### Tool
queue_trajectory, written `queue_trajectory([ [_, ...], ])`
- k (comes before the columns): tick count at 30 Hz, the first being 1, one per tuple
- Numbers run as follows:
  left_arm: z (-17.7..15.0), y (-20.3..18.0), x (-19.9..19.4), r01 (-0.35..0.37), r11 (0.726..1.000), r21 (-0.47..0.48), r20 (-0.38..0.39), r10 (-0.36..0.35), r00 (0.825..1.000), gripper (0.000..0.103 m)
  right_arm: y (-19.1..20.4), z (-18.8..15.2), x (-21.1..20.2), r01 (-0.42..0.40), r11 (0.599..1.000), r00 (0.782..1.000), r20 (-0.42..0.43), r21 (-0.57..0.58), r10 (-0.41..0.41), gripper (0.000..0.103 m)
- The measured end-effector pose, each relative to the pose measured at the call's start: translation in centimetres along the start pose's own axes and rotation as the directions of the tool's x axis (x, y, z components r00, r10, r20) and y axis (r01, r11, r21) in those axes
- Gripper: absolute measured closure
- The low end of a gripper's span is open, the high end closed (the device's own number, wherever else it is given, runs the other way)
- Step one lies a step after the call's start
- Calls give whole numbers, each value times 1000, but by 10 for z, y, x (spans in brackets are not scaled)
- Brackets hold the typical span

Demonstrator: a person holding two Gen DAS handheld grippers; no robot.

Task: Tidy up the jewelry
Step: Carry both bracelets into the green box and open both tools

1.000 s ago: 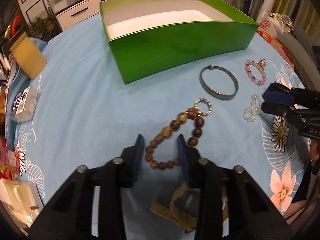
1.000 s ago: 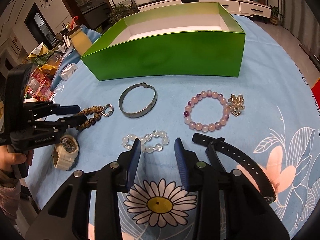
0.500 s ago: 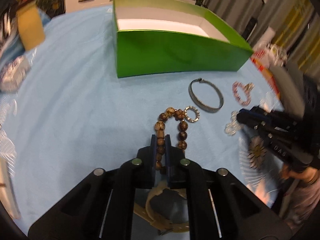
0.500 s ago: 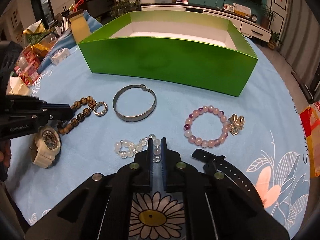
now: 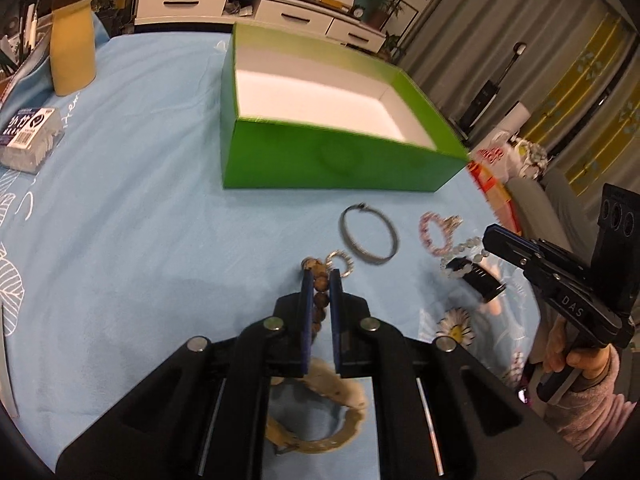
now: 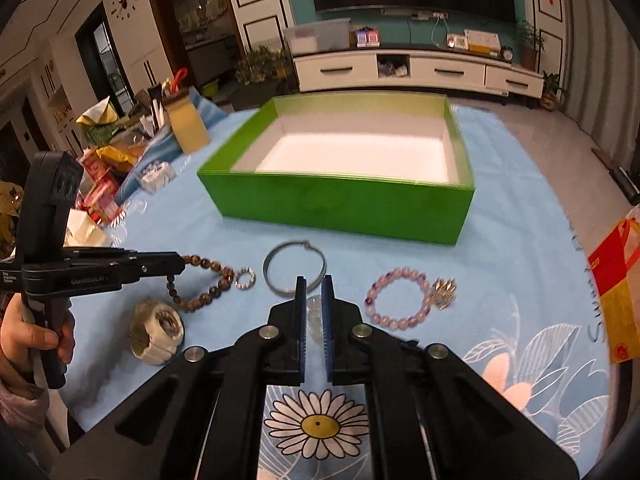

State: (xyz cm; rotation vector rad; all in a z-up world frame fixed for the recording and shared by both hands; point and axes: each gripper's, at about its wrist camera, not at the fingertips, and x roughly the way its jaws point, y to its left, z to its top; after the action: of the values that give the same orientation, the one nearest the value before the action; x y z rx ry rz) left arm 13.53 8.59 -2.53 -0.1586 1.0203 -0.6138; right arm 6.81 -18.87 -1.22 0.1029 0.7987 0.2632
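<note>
— Left tongs?
— Clenched on the brown beads, strand running straight ahead along the fingers, its ring end trailing at the table. From the other side the loop hangs off the tips.

— Right tongs?
— Clamped on the clear beads, held between the tips.

— Box?
— Green, open, white floor, nothing in it. It lies dead ahead of both tongs, long side facing them; neither looks clearly nearer.

— Left on the table?
— Bangle and pink beads between tongs and box; white watch by the left tongs; black strap.

— Judgement?
— Both strands go forward over the near wall; the brown loop must clear it.
</note>
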Motion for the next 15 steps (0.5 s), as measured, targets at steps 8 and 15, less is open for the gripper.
queue_trajectory([
  [8, 12, -15, -18, 27, 1000, 10, 49, -28, 998, 96, -4, 12, -21, -11, 1000, 999, 51, 2, 11, 96],
  [15, 23, -25, -36, 42, 999, 15, 90, -43, 995, 96, -4, 22, -29, -15, 1000, 997, 80, -1, 15, 96],
])
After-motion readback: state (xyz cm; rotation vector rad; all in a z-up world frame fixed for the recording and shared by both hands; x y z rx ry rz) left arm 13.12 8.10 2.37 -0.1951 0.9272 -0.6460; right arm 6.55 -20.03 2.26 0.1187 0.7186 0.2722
